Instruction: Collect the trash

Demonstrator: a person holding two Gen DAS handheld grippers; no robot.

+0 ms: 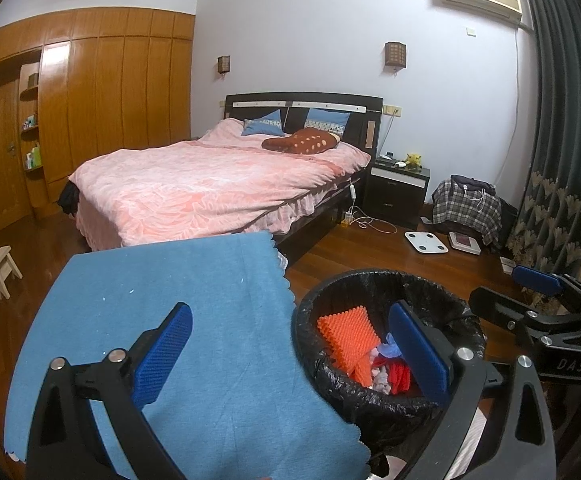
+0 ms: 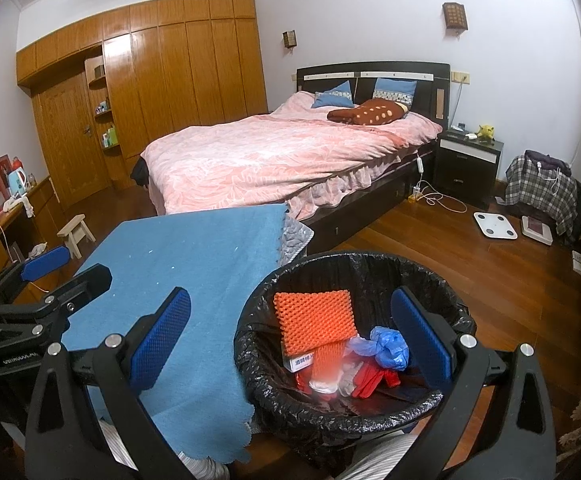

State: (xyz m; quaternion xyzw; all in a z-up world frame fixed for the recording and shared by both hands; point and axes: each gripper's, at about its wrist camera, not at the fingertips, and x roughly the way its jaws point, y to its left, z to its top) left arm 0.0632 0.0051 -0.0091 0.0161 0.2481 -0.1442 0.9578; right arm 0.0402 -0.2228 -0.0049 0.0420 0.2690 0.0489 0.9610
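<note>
Beside the bed: both hand-held grippers hover over a bin and a cloth-covered surface.
Left gripper: blue ribbed pads spread wide, nothing between them; one finger over the cloth, the other over the bin mouth.
Right gripper: released too, jaws wide apart, empty; same straddle of cloth and bin.
Trash bin: round black bin lined with a crinkled black plastic bag, on the wooden floor, just beside the cloth's edge.
Trash inside: orange spiky rubber mat, crumpled blue plastic bag, red fabric scrap, small white box with printed characters (too small to read), all lying in the bin.
Blue cloth: flat blue fabric with a scalloped edge, bare apart from tiny white specks.
Writing: "DAS" on the black body of the right gripper, seen from the left wrist; mirrored lettering on the left gripper's body, unreadable.
Background: bed with pink patterned cover, white bathroom scale on the floor.
</note>
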